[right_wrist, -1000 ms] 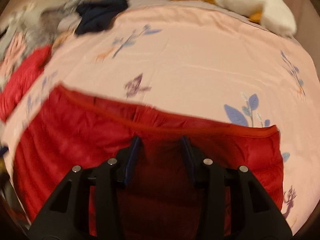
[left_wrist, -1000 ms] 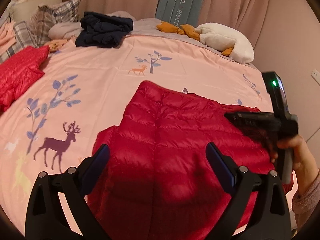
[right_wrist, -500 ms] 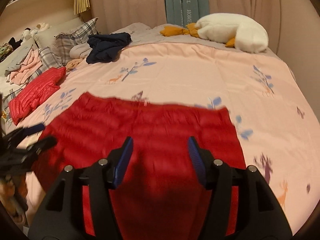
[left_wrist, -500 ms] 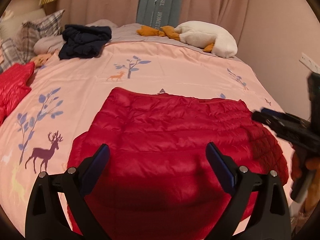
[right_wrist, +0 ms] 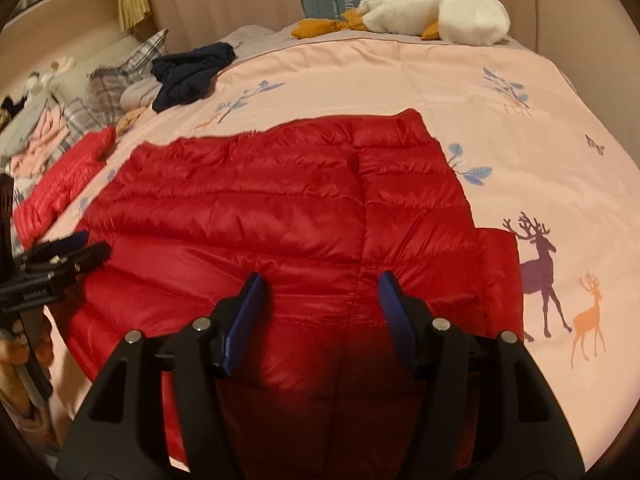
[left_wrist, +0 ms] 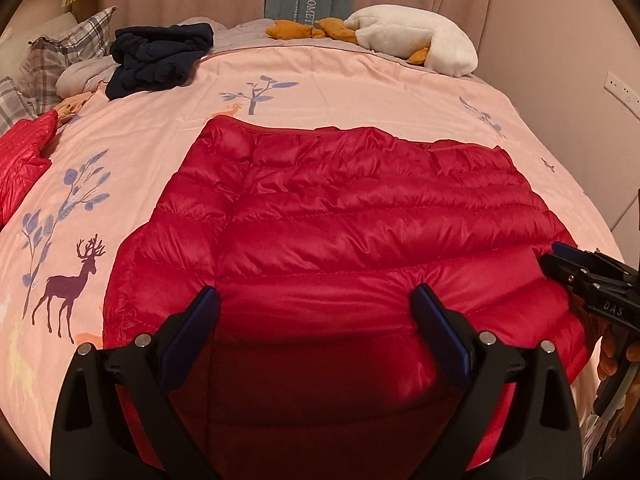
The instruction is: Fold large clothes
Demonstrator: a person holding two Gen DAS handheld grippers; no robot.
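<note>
With both grippers' jaws gaping and empty over the red jacket (left_wrist: 340,232) on the bed (left_wrist: 360,80), the right gripper's (right_wrist: 320,320) having just widened, the next fold needs a fresh edge grip.

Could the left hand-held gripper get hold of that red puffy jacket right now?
Probably yes. The left hand-held gripper is open just above the red jacket, which lies flat on the bed with nothing over its near edge.

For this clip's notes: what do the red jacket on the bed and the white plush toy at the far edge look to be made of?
The red jacket looks like a thin synthetic shell, probably nylon or polyester, with puffy filling: it has a glossy sheen and stitched horizontal quilted channels. Whether the filling is down cannot be told. The white plush toy looks like soft, matte fleece or short pile fabric, with no shine and rounded stuffed contours.
</note>
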